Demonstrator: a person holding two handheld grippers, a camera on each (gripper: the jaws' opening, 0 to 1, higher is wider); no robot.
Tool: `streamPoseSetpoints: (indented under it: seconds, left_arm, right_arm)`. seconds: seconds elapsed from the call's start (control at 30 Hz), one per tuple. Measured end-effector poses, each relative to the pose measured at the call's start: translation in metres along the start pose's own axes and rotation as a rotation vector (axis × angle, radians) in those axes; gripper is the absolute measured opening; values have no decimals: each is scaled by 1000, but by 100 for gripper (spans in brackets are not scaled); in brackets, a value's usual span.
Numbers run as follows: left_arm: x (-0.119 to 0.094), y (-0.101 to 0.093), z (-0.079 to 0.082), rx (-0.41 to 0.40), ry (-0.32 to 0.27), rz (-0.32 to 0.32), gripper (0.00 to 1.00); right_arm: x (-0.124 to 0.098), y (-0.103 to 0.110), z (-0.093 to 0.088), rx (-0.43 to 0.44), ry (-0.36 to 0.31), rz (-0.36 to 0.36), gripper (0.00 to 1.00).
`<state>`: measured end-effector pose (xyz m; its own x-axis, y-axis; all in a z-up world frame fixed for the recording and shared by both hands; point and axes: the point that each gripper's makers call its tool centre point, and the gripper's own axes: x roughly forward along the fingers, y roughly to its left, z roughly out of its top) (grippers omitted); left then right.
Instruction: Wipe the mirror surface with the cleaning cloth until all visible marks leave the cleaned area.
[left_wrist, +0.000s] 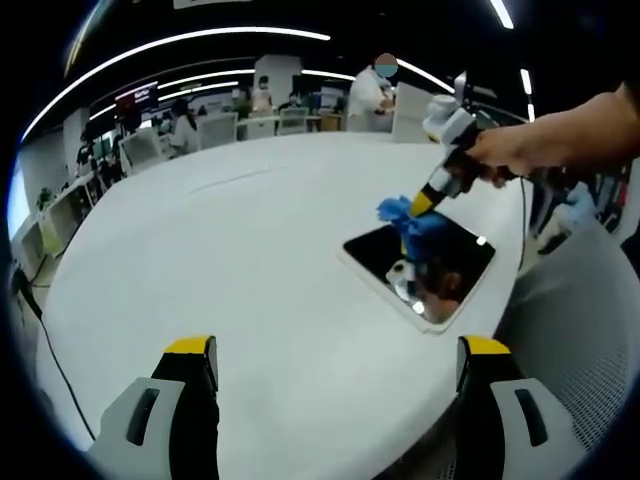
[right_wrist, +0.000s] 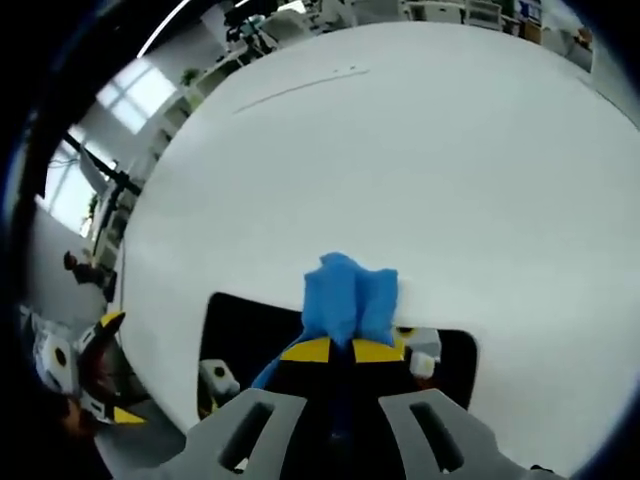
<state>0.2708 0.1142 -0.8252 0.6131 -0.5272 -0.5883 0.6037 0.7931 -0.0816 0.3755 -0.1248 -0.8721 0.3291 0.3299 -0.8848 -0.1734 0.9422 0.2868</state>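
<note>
Pinching a bunched blue cleaning cloth (right_wrist: 348, 298) between its yellow-tipped jaws, the right gripper (right_wrist: 345, 350) presses the cloth down onto the mirror (right_wrist: 245, 325), a dark rectangular pane with a pale frame lying flat on the white surface (right_wrist: 400, 160). Seen from the left gripper view, the mirror (left_wrist: 385, 250) lies close to the surface's near right edge, and the right gripper (left_wrist: 420, 208), held by a person's hand (left_wrist: 500, 152), comes down on it from above with the cloth (left_wrist: 410, 218) touching the pane at its far side. The glass reflects the gripper and the cloth. The left gripper (left_wrist: 335, 360) hangs over the near edge of the surface (left_wrist: 250, 260), well apart from the mirror, its two jaws spread wide with nothing between them. Beyond the far edge of the surface, an office with chairs (left_wrist: 220, 128), desks and several people (left_wrist: 372, 95) stretches under long ceiling lights (left_wrist: 180, 42).
</note>
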Motion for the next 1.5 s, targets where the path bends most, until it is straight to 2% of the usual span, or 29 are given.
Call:
streamPoseSetpoints:
  seconds: [0.3, 0.43, 0.57, 0.9, 1.03, 1.27, 1.37, 1.5]
  left_arm:
    - [2, -3, 0, 12, 3, -13, 99]
    - [1, 1, 0, 4, 1, 5, 99]
    - [1, 1, 1, 20, 4, 9, 99]
    - [5, -5, 6, 28, -9, 10, 99]
    - [5, -4, 5, -8, -13, 15, 99]
    - [6, -6, 5, 35, 2, 12, 99]
    - [4, -3, 4, 13, 0, 26, 99]
    - [4, -2, 5, 26, -3, 30, 99]
  right_arm:
    - [-2, 0, -6, -23, -21, -26, 0]
    - [-3, 0, -10, -21, -25, -24, 0]
    - [-6, 4, -19, -74, -38, -45, 0]
    - [-14, 9, -41, -24, -28, -10, 0]
    - [-18, 11, -52, -8, -30, 3, 0]
    - [-25, 17, -70, -7, -22, 22, 0]
    - [-26, 18, -75, 3, -14, 26, 0]
    - [-28, 20, -80, 8, -13, 34, 0]
